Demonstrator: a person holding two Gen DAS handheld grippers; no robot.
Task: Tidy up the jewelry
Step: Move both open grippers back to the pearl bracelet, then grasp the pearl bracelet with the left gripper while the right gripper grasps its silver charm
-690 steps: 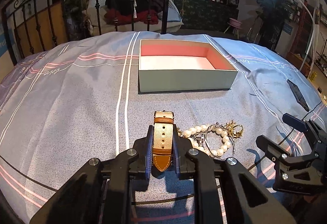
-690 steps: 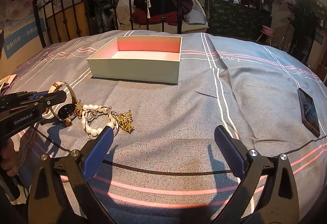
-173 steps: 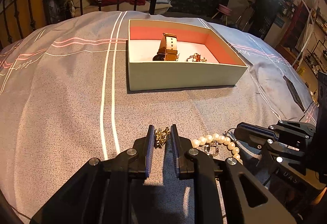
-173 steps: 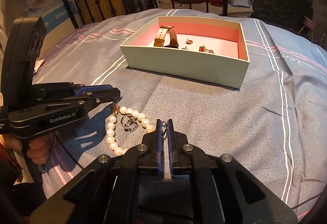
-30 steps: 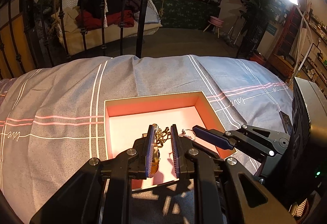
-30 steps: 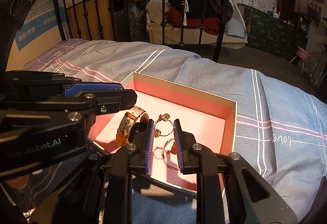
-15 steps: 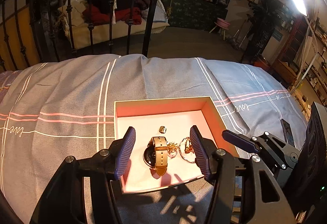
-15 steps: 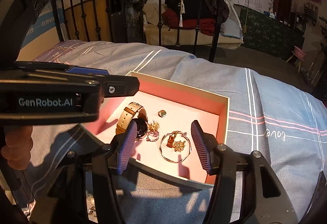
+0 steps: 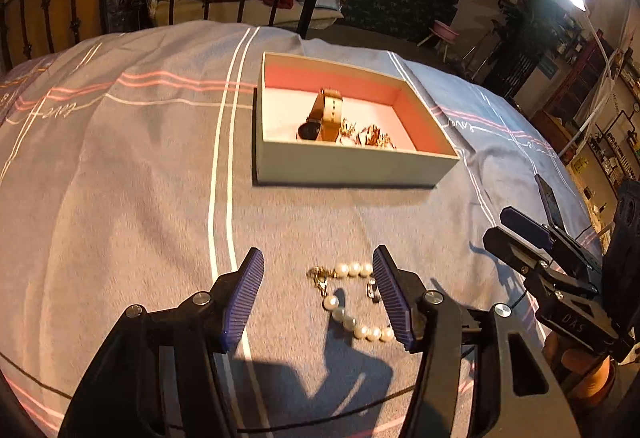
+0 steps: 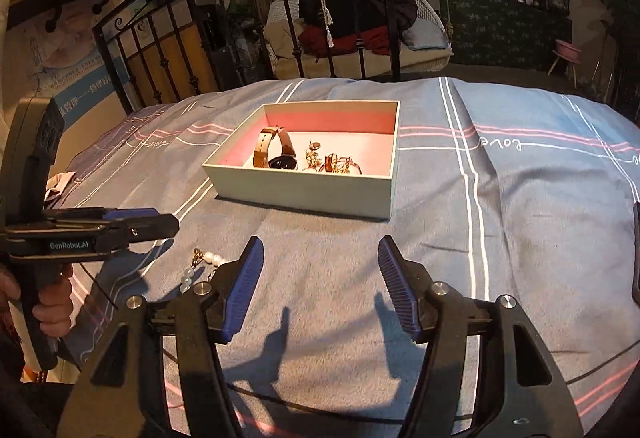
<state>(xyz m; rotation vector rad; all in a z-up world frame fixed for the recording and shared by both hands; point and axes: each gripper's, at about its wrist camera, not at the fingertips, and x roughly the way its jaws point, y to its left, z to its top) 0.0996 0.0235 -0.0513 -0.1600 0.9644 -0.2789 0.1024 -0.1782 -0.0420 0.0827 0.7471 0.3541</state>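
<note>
Since they emptied, both tongs (image 9: pixel 318 294) (image 10: pixel 320 286) off box (image 9: pixel 340 168).

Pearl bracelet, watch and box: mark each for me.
pearl bracelet (image 9: pixel 354 270), left wrist view, on the upper row of pearls.
watch (image 10: pixel 282 162), right wrist view, on the dark dial.
box (image 10: pixel 304 190), right wrist view, on the near outer wall.

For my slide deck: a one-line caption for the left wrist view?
Open left gripper over the pearls; watch already in the box.
</note>
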